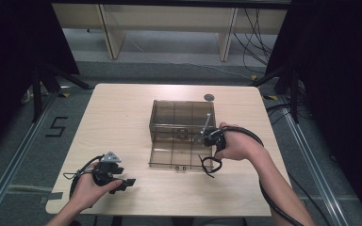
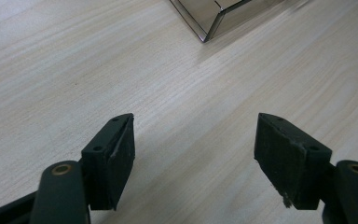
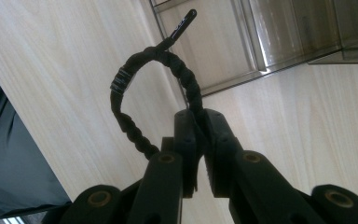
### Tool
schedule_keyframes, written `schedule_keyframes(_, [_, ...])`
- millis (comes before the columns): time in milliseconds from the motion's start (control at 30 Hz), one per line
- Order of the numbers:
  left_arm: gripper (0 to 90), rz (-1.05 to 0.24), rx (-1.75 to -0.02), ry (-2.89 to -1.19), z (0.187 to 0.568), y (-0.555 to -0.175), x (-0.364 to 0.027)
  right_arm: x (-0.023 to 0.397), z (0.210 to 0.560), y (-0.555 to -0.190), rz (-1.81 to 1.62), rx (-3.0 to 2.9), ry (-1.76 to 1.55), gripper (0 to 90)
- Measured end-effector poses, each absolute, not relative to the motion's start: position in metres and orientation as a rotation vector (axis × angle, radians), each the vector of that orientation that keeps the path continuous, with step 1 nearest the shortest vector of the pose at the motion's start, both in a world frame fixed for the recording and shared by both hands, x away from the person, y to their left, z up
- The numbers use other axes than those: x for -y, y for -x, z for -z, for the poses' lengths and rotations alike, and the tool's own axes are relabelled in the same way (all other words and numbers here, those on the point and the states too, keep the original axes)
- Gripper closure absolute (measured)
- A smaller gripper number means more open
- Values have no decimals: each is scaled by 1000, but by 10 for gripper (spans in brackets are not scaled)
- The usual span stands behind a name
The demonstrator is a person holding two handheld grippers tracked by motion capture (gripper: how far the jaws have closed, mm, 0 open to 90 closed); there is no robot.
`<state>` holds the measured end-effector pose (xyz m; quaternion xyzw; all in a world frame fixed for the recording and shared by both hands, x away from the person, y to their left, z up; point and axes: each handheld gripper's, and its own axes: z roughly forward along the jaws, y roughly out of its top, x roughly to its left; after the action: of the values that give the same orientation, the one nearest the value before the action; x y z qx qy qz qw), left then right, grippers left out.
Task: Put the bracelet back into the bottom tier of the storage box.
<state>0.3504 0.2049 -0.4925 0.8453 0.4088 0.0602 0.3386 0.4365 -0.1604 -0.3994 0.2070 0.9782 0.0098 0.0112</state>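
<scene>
A black braided cord loop (image 3: 121, 100) with a short stiff tip is pinched between the jaws of my right gripper (image 3: 200, 116), which is shut on it. In the high view that loop (image 1: 210, 165) hangs below the right gripper (image 1: 213, 141), over the front right corner of the open lid (image 1: 169, 155) of a smoky clear compartment box (image 1: 179, 117). My left gripper (image 1: 125, 183) rests low at the table's front left. Its jaws stand wide open over bare wood (image 2: 193, 140), with nothing between them.
The box stands mid-table with its lid folded flat toward me; a corner of it (image 2: 209, 21) shows ahead of the left gripper. A small dark round disc (image 1: 209, 97) lies near the far edge. The right gripper's cable (image 1: 259, 141) trails off the table's right side.
</scene>
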Motion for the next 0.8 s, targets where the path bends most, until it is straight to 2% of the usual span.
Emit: schedule_keyframes(800, [289, -152, -1063, -2202, 493, -351, -205, 161, 399, -459, -43, -3033, -651, 849])
